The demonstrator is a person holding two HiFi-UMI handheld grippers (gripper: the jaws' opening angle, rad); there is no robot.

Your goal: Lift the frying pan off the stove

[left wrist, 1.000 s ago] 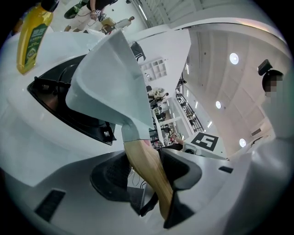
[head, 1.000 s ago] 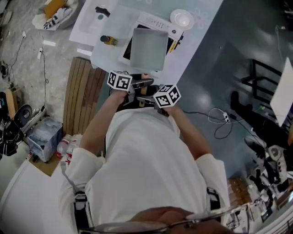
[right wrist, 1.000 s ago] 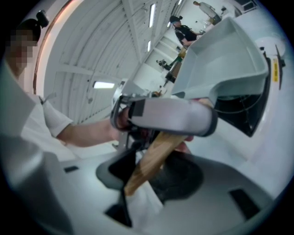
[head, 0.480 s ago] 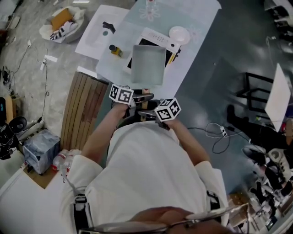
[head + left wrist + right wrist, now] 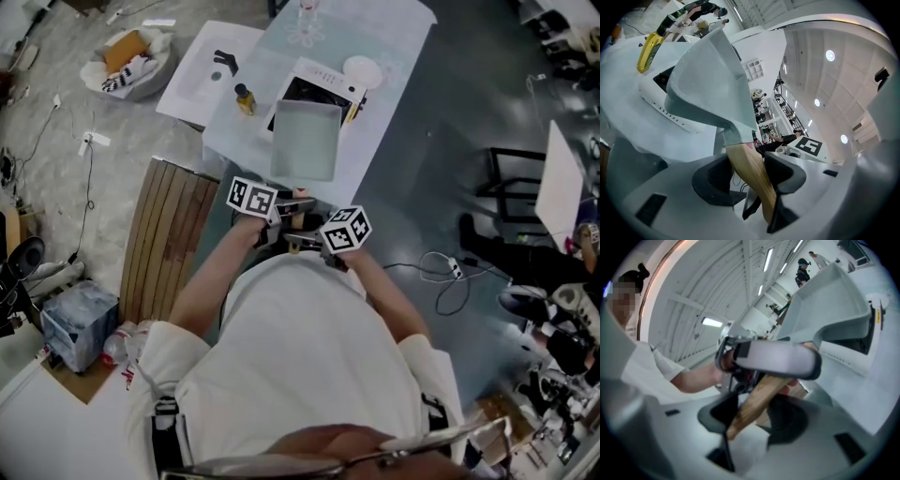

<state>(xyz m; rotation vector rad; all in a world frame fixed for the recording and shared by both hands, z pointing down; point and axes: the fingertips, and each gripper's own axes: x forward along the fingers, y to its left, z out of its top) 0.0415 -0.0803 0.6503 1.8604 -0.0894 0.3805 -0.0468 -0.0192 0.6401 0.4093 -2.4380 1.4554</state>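
Note:
A square pale grey frying pan (image 5: 307, 141) with a wooden handle (image 5: 298, 221) hangs tilted above the white stove (image 5: 330, 73), whose black top shows beyond it. Both grippers clamp the handle. In the head view my left gripper (image 5: 294, 201) sits just past my right gripper (image 5: 302, 240). The left gripper view shows the handle (image 5: 751, 174) pinched between the pads of my left gripper (image 5: 749, 177), the pan (image 5: 710, 79) rising ahead over the stove (image 5: 658, 101). In the right gripper view the handle (image 5: 758, 401) crosses my right gripper (image 5: 757, 420), with the pan (image 5: 829, 305) beyond.
The stove stands on a table with a pale cloth (image 5: 398, 103). On it are a yellow bottle (image 5: 244, 97) left of the stove and a white bowl (image 5: 361, 70) right of it. A slatted wooden bench (image 5: 169, 234) stands left. Cables (image 5: 445, 272) trail on the floor.
Both grippers have risen with the pan's handle between them. The pan has come up off the stove, and the stove's black top now shows past its far edge.

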